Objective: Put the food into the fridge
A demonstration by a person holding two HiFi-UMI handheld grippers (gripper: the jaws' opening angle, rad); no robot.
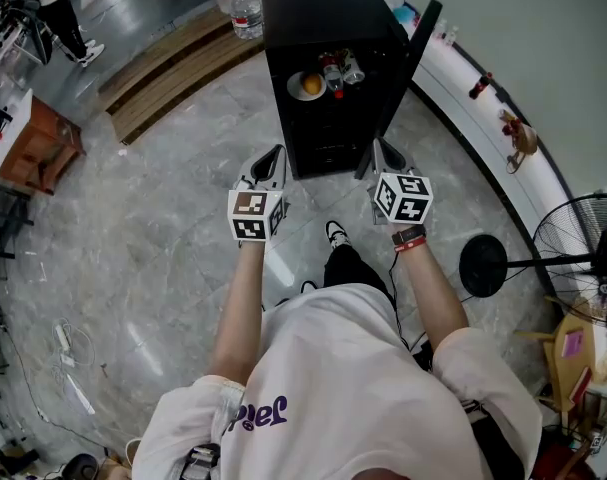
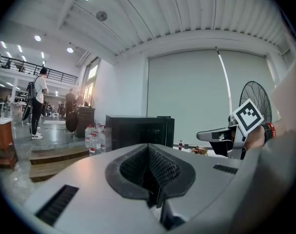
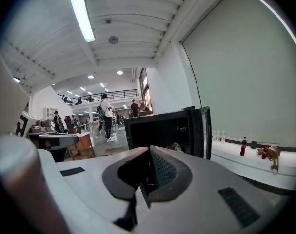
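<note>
Food (image 1: 311,85) on a plate (image 1: 293,87) beside drinks (image 1: 341,72) already sits inside the black fridge (image 1: 328,23) at twelve o'clock, its door (image 1: 403,76) open, so the left tool (image 1: 273,156) and right tool (image 1: 385,150) hang empty before it, jaws together, seemingly with nothing left to load.

Left gripper (image 1: 274,158): centre-left of head view, held out ahead on bare left forearm (image 1: 243,308), pointing toward top of frame. Jaws together, nothing between ribbed pads (image 2: 166,167).
Right gripper (image 1: 376,150): centre-right, level with left, well apart from it, parallel. Jaws closed, empty.
Right forearm (image 1: 433,293): extended, wristband (image 1: 408,238) at wrist.
</note>
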